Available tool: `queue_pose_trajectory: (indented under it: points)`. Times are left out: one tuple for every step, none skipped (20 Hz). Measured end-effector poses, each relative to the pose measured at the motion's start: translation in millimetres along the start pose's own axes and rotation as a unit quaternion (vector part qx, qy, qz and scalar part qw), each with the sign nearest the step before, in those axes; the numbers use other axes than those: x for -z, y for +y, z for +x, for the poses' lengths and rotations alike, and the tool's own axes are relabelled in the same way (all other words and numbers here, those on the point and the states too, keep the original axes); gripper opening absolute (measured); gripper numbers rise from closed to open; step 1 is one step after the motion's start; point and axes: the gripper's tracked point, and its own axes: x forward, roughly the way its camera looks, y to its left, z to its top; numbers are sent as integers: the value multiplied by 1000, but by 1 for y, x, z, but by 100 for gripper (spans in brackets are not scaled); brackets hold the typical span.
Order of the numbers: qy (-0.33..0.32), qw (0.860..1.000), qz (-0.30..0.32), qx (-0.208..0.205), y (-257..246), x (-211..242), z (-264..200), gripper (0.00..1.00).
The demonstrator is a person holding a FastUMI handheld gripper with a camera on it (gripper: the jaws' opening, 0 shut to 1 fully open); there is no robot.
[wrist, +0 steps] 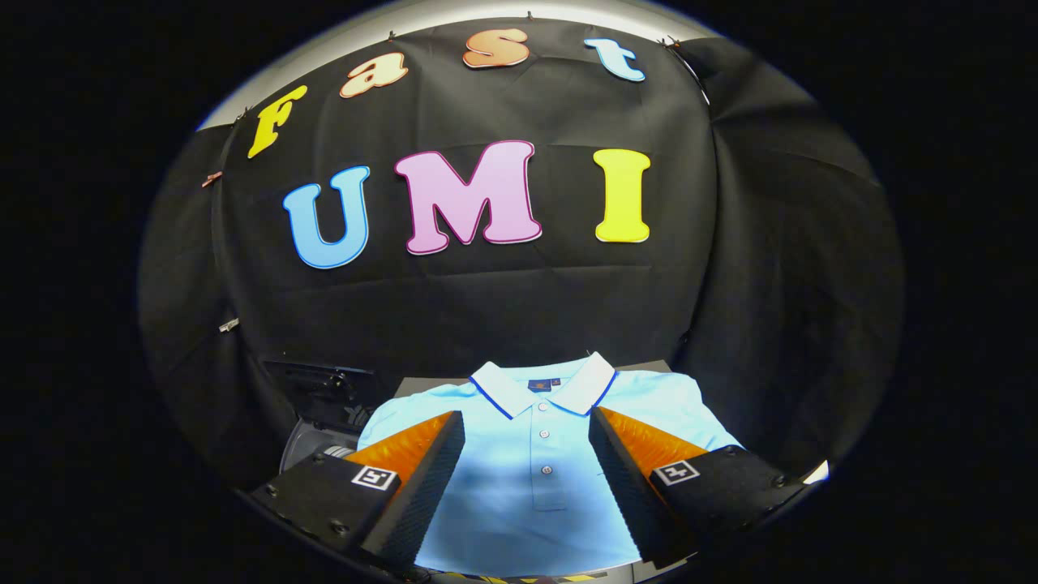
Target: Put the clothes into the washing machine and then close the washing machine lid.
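Shirt: a light blue polo shirt [531,478] is lying flat and spread out on a dark counter [657,367], its white collar [542,386] pointing toward the booth's black wall and its button placket running down the middle.
Gripper: the gripper [527,470] is hovering over the chest of the shirt with its fingers spread wide apart, holding nothing; the placket is showing in the gap between them.
Washing machine: a dark, rounded machine part [320,438] is sitting just beside the shirt's sleeve, past the left finger; I cannot tell whether this is the washer's opening or whether its lid is up.
Stage: judging by the flat shirt and the empty fingers, the pickup is not yet done.
Risk, thin pinch: the fabric is lying smooth, so the fingers may be closing on only the top layer, or sliding over it and catching nothing.
Risk, trailing cloth: a shirt lifted from the chest is likely dangling sleeves and hem, which could be dragging on the counter or hanging over the washer's rim.
Risk, lid: any cloth left draped outside could be stopping the lid from closing fully.
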Motion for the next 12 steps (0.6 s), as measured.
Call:
queue_pose_trajectory:
  points:
    - [13, 1000, -1, -1, 0, 5, 7, 99]
    - [26, 1000, -4, -2, -1, 12, 13, 99]
    - [37, 999, -7, -2, -1, 18, 19, 99]
    - [50, 999, -8, -1, -3, 24, 24, 99]
    - [64, 998, -6, -3, -1, 34, 43, 99]
    - [81, 997, -5, -5, 1, 43, 49, 99]
    - [98, 995, -5, -1, -1, 52, 55, 99]
    - [111, 994, -5, 1, -1, 57, 60, 99]
    - [116, 993, -2, 4, -2, 60, 61, 99]
    - [122, 993, -2, 9, -4, 63, 64, 99]
    - [124, 992, -3, 11, -5, 64, 67, 98]
    - [134, 991, -3, 13, -7, 69, 69, 97]
